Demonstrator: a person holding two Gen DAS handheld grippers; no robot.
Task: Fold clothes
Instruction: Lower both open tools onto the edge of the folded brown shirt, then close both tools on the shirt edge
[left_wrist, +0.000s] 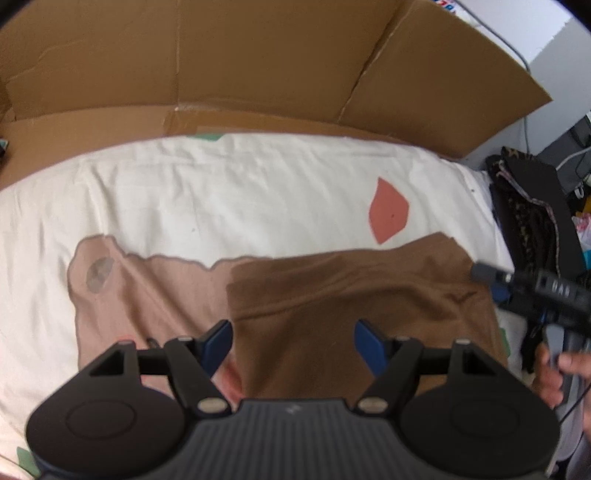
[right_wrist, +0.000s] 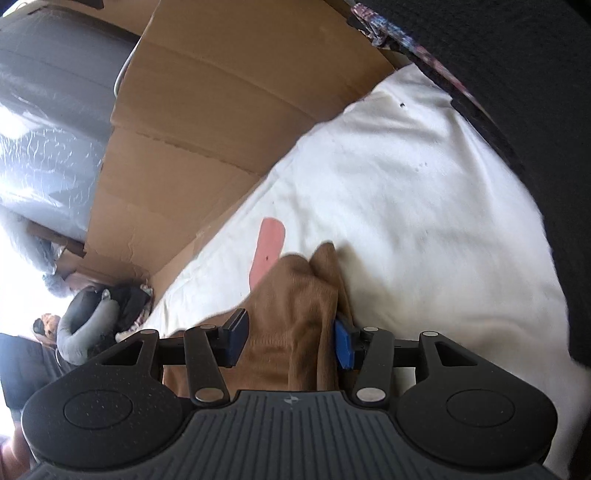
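Both claws open: left claw (left_wrist: 292, 341) over the shirt (left_wrist: 351, 295), right claw (right_wrist: 291, 341) straddling a bunched edge. Flatten first, then pinch.

both wrist views close, angled down, sharing brown garment (left_wrist: 351, 288)

A brown garment (left_wrist: 354, 291) lies on the white-sheeted bed (left_wrist: 229, 192).
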